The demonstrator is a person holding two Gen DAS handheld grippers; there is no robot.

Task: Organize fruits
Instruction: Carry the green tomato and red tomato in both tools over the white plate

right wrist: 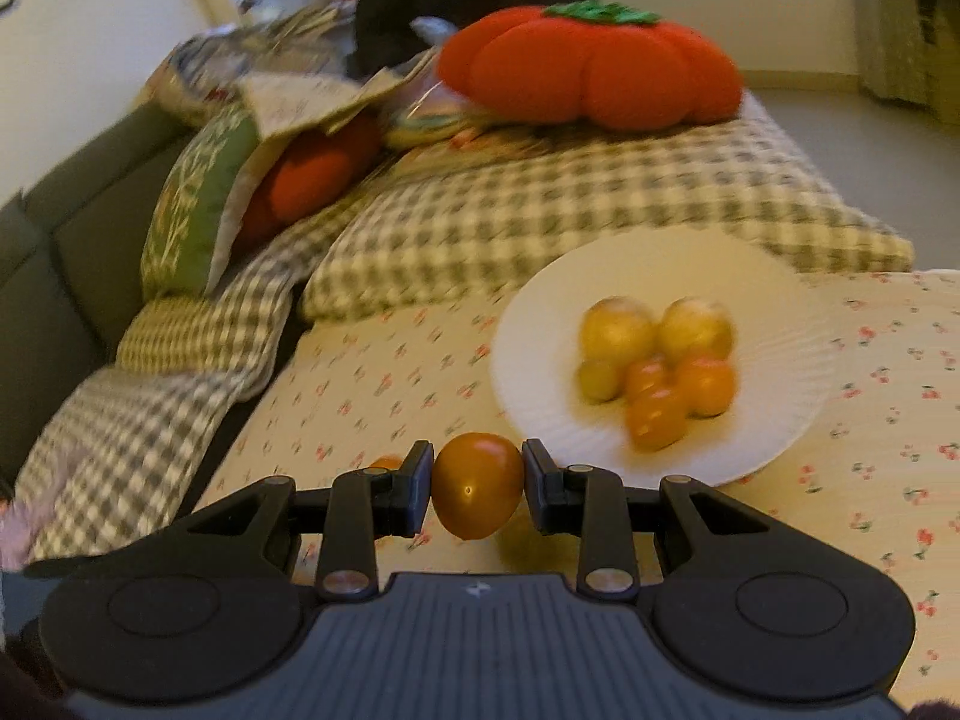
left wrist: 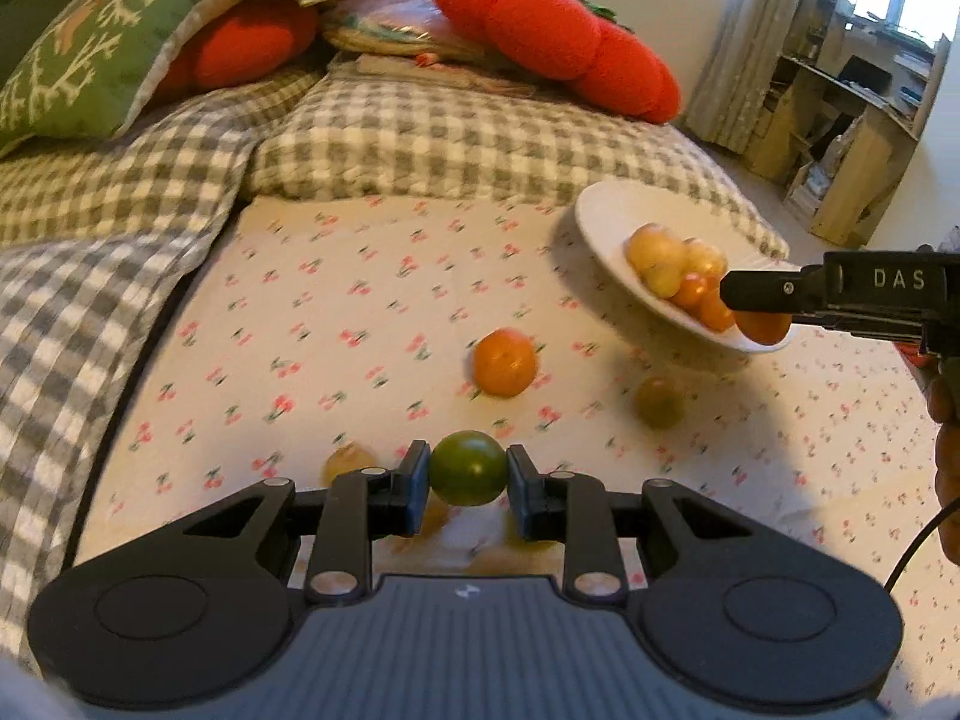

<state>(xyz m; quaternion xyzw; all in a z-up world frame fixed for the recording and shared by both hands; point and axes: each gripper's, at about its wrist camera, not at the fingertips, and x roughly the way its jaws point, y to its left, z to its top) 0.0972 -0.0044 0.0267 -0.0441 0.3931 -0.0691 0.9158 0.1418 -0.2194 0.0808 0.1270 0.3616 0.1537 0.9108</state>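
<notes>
Partly hidden, a yellowish fruit (left wrist: 348,461) shows behind the left gripper (left wrist: 468,471), which is clamped on a green tomato (left wrist: 468,468) held above the bed (left wrist: 312,324). More pale shapes under that gripper are too blurred to name. The right gripper (right wrist: 477,483) is clamped on an orange tomato (right wrist: 477,485); from the left wrist its body, lettered "DAS", covers part of the plate (left wrist: 606,222) near the bed's right edge. The fruit pile (right wrist: 657,369) on the plate is smeared. Loose on the sheet lie an orange (left wrist: 504,361) and an olive tomato (left wrist: 659,401). A hand (left wrist: 945,456) is cut off at the right border.
</notes>
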